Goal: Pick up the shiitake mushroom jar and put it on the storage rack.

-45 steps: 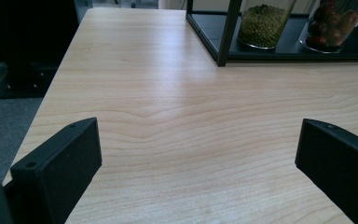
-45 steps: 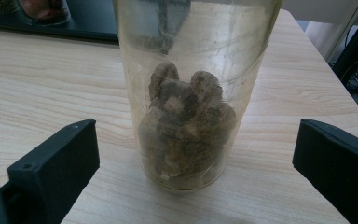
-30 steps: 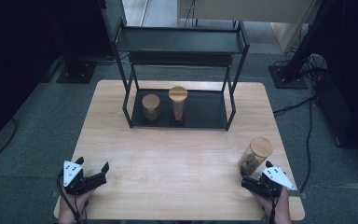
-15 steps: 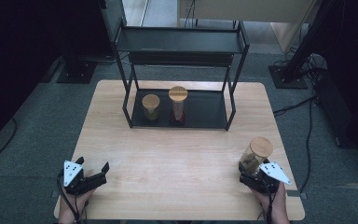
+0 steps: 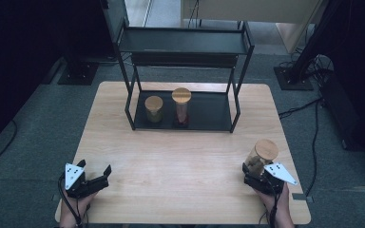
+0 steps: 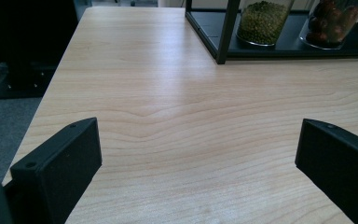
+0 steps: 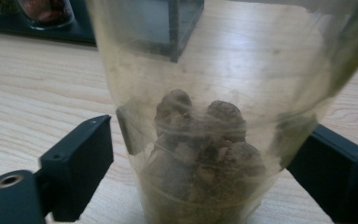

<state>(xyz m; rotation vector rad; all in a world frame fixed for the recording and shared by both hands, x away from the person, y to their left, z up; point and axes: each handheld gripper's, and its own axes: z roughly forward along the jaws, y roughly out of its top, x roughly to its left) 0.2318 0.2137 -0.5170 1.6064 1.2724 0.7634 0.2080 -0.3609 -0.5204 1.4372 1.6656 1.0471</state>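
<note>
Jar (image 7: 200, 140) base behind right gripper (image 5: 256, 172)

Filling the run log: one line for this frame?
left hand-held gripper: open, idle | right hand-held gripper: open around jar | rack: two jars

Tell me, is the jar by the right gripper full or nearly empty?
Mostly empty: the jar holds brown lumps only near its bottom, clear above.
</note>
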